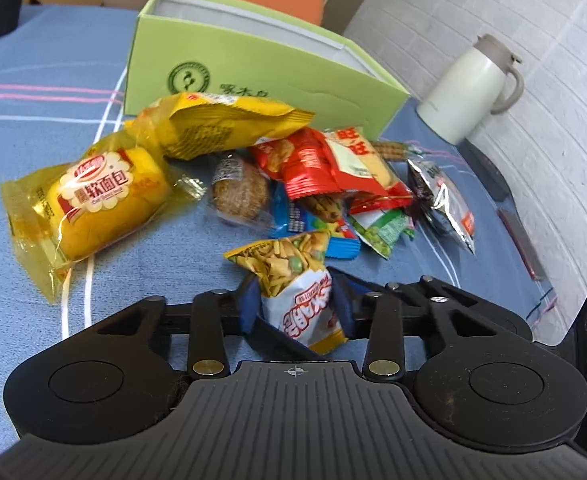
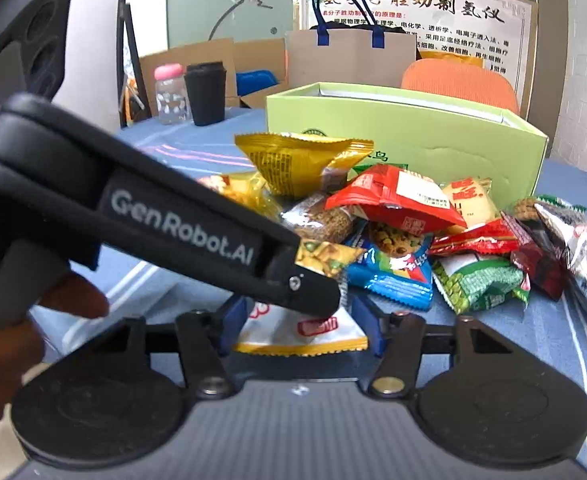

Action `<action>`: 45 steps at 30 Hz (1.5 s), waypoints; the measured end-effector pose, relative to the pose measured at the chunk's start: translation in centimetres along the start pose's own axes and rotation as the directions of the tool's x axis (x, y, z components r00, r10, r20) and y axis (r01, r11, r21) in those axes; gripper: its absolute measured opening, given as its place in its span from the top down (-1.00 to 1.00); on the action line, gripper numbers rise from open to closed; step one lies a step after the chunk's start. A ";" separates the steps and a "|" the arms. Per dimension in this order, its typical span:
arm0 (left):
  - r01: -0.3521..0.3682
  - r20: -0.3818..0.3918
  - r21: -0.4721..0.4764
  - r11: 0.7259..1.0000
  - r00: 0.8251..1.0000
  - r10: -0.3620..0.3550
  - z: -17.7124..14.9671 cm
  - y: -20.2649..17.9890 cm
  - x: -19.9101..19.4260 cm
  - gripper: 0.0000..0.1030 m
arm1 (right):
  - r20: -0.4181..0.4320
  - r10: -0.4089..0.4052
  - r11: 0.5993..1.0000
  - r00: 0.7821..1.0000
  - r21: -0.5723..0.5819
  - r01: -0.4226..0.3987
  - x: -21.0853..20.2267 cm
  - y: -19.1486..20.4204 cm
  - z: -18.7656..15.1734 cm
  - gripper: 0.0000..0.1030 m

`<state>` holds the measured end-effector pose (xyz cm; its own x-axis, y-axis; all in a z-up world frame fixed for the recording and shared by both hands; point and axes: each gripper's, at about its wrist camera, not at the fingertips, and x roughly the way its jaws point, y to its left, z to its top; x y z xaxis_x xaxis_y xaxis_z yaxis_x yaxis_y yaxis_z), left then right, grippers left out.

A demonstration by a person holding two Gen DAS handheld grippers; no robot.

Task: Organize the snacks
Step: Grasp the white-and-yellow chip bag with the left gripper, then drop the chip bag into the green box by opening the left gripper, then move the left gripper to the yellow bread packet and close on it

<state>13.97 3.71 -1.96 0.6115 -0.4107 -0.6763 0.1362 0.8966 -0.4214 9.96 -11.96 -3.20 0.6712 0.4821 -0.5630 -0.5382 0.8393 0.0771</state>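
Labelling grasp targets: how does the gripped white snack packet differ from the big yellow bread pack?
The white snack packet is clamped in the left gripper; the yellow bread pack lies free on the blue cloth. The packet looks smaller than the bread pack. The packet's wrapper is opaque; the bread pack's is see-through. Both are plastic-wrapped snacks.

Both wrist cameras sit low and close before the snack pile (image 1: 293, 184), tilted downward, facing the green box (image 1: 253, 76) behind it; both share pile (image 2: 393, 232) and box (image 2: 413, 140).
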 end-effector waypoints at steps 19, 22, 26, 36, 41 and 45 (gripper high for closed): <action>0.025 0.161 0.134 0.991 0.986 -0.047 19.6 -5.5 4.8 0.72 | 0.157 -0.056 0.998 0.986 -0.025 0.061 6.2 -11.7 15.9 -0.27; 0.006 0.128 0.135 0.991 0.991 -0.024 21.9 -4.8 8.4 0.71 | 0.108 -0.058 0.998 0.992 -0.014 0.060 9.4 -13.9 17.0 -0.27; -0.010 0.118 0.154 0.988 0.993 -0.009 22.8 -3.7 11.4 0.50 | 0.084 -0.073 0.997 0.994 -0.002 0.073 11.4 -15.4 17.2 -0.53; -0.040 0.286 0.194 0.980 0.958 -0.018 20.1 -3.5 2.6 -0.28 | 0.215 -0.099 0.995 0.972 0.010 0.099 4.7 -12.9 17.1 -0.99; -0.031 0.311 0.178 0.984 0.950 -0.026 15.2 -2.3 -1.9 -0.39 | 0.194 -0.004 0.998 0.981 0.063 -0.008 1.1 -10.7 13.9 -0.99; -0.049 0.314 0.074 0.996 0.949 0.024 10.8 0.6 -4.2 -0.45 | 0.144 0.048 0.993 0.988 0.104 -0.064 -0.3 -8.5 9.1 -0.99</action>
<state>19.85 7.81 7.15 0.8286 -0.3163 -0.4619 0.1628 0.9256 -0.3417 18.96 -16.92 3.78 0.7108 0.5534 -0.4341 -0.5239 0.8284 0.1982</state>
